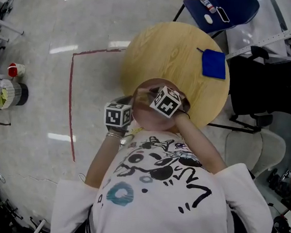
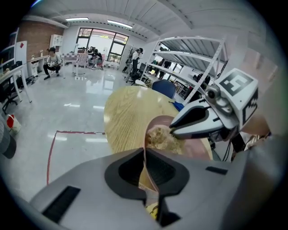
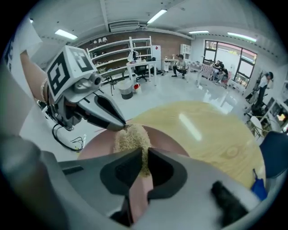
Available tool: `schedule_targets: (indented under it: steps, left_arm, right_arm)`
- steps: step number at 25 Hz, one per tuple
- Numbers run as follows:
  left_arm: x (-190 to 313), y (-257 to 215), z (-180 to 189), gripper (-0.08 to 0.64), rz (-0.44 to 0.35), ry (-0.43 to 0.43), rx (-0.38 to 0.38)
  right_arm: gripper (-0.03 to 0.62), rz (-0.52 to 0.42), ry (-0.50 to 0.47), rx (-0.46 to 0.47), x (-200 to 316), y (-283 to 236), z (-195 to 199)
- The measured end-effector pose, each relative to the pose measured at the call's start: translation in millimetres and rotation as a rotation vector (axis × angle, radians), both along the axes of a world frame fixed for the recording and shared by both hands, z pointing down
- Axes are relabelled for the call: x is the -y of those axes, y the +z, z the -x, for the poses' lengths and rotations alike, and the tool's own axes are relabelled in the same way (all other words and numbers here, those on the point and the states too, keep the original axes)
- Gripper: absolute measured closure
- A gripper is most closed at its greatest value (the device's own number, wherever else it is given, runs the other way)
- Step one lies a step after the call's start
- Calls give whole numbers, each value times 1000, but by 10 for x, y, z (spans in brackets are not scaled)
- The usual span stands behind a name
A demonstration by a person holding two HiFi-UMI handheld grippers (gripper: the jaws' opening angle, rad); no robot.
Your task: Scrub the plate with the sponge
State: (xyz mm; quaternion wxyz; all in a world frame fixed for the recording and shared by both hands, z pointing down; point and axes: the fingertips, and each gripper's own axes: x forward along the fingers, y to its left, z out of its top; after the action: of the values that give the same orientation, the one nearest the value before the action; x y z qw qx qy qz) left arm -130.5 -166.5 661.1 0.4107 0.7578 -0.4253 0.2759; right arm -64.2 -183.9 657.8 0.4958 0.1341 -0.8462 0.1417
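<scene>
The jaws of the right gripper (image 3: pixel 146 152) were closed tight on the near end of the sponge (image 3: pixel 131 139). The rest of the tan, scratchy sponge was laid flat on the pink-brown plate (image 3: pixel 168 137). The jaws of the left gripper (image 2: pixel 145 152) were closed on the thin rim of the plate, so the plate was kept from sliding. The two grippers were pointed at each other across the plate, with the sponge between their tips.

So the getting-ready part looked done: the plate was held and the sponge was picked up and put on it. The scrubbing itself looked only begun or partway. No foam, water or dirt could be seen on the plate, so how clean it was could not be told. Most likely the rubbing back and forth over the whole plate was left to be done.

The plate was held at the near edge of a round wooden worktop (image 1: pixel 167 49). Whether it rested on the wood or was lifted off it could not be told. A blue cloth (image 1: pixel 213 63) was seen on the far right of the worktop, well apart from the plate. A blue chair (image 1: pixel 238 7) was placed beyond it.

The room was big and bright, with a shiny pale floor (image 1: pixel 47 68) marked by a red line (image 1: pixel 69 106). Shelves (image 3: pixel 118 49) were stood along a far wall, and a seated person (image 2: pixel 53 60) was seen far off by the windows.
</scene>
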Motion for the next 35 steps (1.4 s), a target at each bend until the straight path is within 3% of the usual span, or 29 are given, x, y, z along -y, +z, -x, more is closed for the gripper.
schedule_targets:
  steps: [6,9,13,20,27,35]
  left_arm:
    - [-52,7,9,532,16,-77,-61]
    - [-48,12,40,534,26,-106,-54]
    - [-47,29,61,535,32,-146,-32]
    - [-54,-25,102,535,51,-262,-110]
    - [-51,-24,82,535,64,-313,-145]
    - [-76,-33,65,535,29,-221,-59]
  right_arm:
    - [540,-109,110,-84,339,-16,-381]
    - [540,-121,148,-161,407,-25,-671]
    - [540,-80,162,-192,291,-35,-999]
    - [540,55,65,-203,-323,-77,-1197]
    - [540,209,-35,-76,-1028,-27,-831]
    - [540,163,-124,10,-973,-12,-87]
